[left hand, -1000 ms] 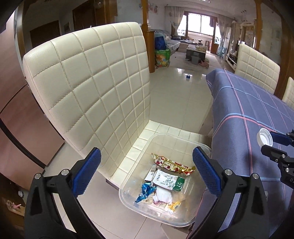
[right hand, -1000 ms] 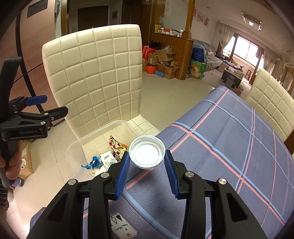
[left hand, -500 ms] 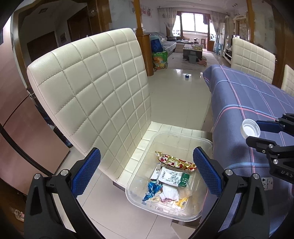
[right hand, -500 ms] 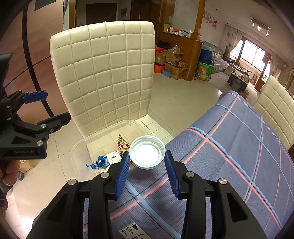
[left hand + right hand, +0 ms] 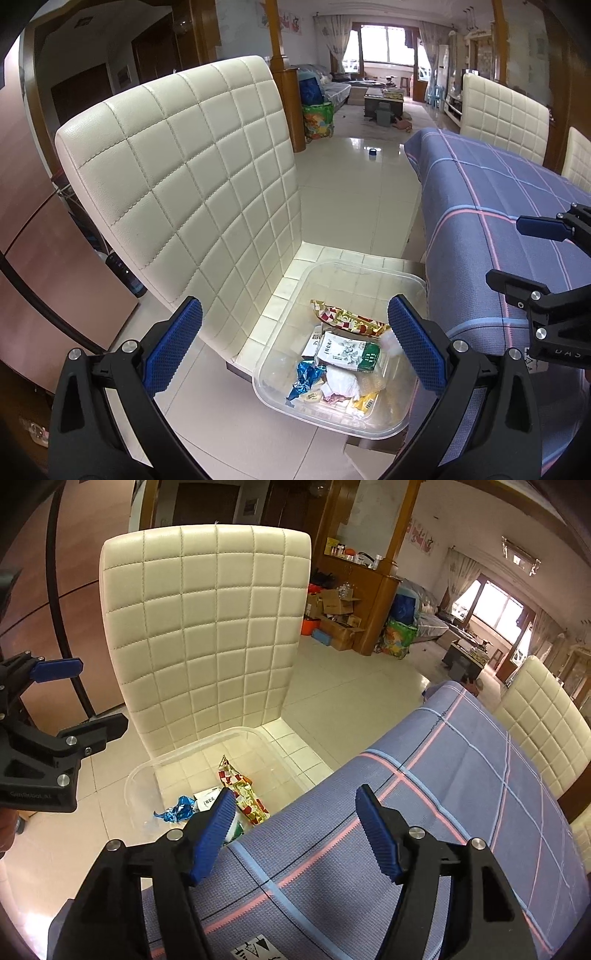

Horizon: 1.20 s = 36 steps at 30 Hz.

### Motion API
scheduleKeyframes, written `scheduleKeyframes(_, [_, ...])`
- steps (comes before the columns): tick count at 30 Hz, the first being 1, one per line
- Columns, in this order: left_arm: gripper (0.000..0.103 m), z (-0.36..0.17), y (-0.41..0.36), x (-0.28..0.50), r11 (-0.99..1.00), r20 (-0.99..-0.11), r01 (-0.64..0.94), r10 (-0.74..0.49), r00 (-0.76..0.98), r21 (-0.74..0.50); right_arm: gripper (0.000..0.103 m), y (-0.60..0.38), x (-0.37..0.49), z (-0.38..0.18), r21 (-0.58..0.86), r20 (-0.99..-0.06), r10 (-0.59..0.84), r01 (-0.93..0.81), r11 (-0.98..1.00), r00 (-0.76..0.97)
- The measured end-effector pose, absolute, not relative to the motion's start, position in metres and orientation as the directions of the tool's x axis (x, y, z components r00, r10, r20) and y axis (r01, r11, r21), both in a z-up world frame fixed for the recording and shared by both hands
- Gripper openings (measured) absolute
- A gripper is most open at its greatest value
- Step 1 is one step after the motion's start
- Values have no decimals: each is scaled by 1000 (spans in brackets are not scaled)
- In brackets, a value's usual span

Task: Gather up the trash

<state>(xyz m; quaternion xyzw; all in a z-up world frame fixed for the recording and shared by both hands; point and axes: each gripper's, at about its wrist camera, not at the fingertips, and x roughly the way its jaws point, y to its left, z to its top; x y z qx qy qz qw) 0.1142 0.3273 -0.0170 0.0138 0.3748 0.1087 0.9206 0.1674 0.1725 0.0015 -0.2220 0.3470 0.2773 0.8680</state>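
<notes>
STEP: drop-off | RIGHT: my right hand-held gripper [image 5: 295, 825] has just been opening, jaws wide, nothing between them | LEFT: left hand-held gripper [image 5: 291, 345] wide open, empty | TRASH: wrappers [image 5: 345, 354] lie in clear bin [image 5: 369, 267] on chair seat, at 10 o'clock off the bench [image 5: 461, 775] | LEFT TO DO: no more trash in view.

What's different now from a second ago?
The right gripper has just opened and let go of the white lid; nothing is between its jaws, and the lid is out of sight. The left gripper is open as before; the clear bin remains on the chair.
</notes>
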Motion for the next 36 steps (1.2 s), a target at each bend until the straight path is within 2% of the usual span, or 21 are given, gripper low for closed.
scheduleKeyframes(14, [99, -16, 302, 115, 981, -695, -166, 191, 694, 104, 66, 138, 171, 11, -132, -735, 301, -563, 816, 608])
scheduleKeyframes(21, [99, -10, 281, 111, 965, -708, -262, 204, 676, 28, 66, 96, 164, 29, -141, -744, 208, -454, 880, 635])
scheduleKeyframes(24, [99, 2, 259, 102, 970, -688, -239, 198, 698, 37, 76, 74, 154, 42, -186, -726, 127, -370, 910, 676])
scheduleKeyframes(31, [99, 41, 190, 69, 988, -595, -124, 154, 789, 93, 85, 16, 115, 75, -155, -674, 70, -233, 960, 736])
scheduleKeyframes(36, [99, 58, 149, 54, 995, -588, -50, 93, 804, 90, 88, -19, 81, 93, -168, -623, 6, -142, 975, 782])
